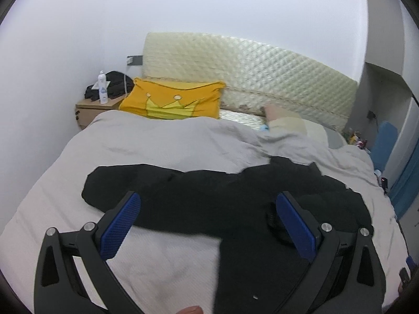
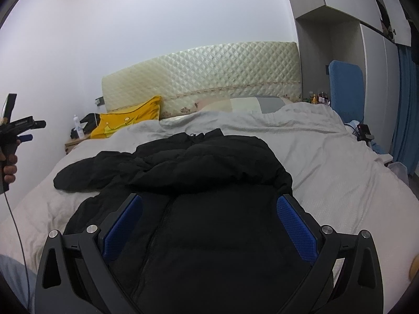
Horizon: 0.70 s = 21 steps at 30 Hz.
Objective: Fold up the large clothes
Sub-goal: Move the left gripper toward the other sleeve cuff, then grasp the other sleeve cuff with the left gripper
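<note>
Black padded jacket (image 2: 209, 162), zip front, spread on grey duvet (image 2: 327, 172) toward foot edge of bed; one sleeve stretched toward left edge. Lower hem cut off by frame bottom in both views; dark fabric hard to read, folds barely made out.

Left gripper (image 1: 207, 204): blue-padded fingers (image 1: 123, 225) spread wide apart, nothing between them, hovering over sleeve and jacket's left side. Also seen side-on at left frame edge of right wrist view (image 2: 25, 130), held in a hand (image 2: 9, 166), partly cut off.

Right gripper (image 2: 209, 205): jaws likewise wide apart, empty, above jacket chest.

Yellow pillow (image 1: 172, 102) with crown motif at head edge, left corner. Cream quilted headboard (image 1: 248, 76) behind, floral band along its base. Second pillow, patchwork beige and grey (image 2: 251, 104), partly buried by duvet at head edge.

Wooden nightstand (image 1: 89, 112) beside left head corner: white bottle (image 1: 103, 89), label unreadable; dark bundle (image 1: 115, 86) behind, unidentifiable.

Blue padded panel (image 2: 345, 89) beside right edge; small bottles (image 2: 320, 98) near it, too small to read. White walls, grey wardrobe (image 2: 340, 26), blue curtain (image 2: 406, 104) at right.
</note>
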Each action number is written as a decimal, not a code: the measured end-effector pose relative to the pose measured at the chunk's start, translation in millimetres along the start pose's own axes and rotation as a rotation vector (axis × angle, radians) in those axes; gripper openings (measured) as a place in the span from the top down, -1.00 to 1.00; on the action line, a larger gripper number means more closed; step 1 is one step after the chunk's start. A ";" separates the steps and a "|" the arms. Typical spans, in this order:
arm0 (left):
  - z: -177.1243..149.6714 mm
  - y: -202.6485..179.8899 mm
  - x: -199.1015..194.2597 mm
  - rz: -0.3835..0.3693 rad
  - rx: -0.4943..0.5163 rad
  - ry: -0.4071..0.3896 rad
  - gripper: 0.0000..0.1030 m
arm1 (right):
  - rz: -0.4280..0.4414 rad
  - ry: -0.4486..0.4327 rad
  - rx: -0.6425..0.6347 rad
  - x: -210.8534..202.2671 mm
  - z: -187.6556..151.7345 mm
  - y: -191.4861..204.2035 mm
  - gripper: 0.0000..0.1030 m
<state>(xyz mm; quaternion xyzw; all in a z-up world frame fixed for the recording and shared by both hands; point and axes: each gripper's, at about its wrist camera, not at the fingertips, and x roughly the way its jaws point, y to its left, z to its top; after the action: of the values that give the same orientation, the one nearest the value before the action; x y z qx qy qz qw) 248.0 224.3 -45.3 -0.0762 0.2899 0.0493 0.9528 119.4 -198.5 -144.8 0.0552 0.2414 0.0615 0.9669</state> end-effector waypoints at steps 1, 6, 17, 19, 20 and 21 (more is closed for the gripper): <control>2.4 9.9 9.3 0.003 -0.009 0.011 -1.00 | -0.001 0.004 0.002 2.6 -0.1 0.0 -1.00; 0.8 62.8 55.2 0.021 -0.112 0.086 -1.00 | -0.009 0.018 0.013 10.9 -1.4 0.3 -1.00; -42.3 176.9 128.9 0.012 -0.413 0.185 -1.00 | -0.034 0.064 0.006 31.5 -1.5 8.6 -1.00; -52.5 193.4 139.1 0.005 -0.472 0.195 -1.00 | -0.039 0.071 -0.002 34.7 -2.8 11.6 -1.00; -55.8 200.2 142.4 0.000 -0.496 0.198 -1.00 | -0.043 0.076 -0.008 37.1 -3.2 13.8 -1.00; -61.1 209.0 147.1 -0.011 -0.533 0.201 -1.00 | -0.043 0.083 -0.010 39.3 -3.4 15.1 -1.00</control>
<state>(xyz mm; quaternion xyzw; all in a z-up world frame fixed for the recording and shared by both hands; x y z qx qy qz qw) 307.5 426.6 -202.1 -0.3301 0.3590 0.1108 0.8659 150.8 -177.6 -163.7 0.0425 0.2819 0.0442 0.9575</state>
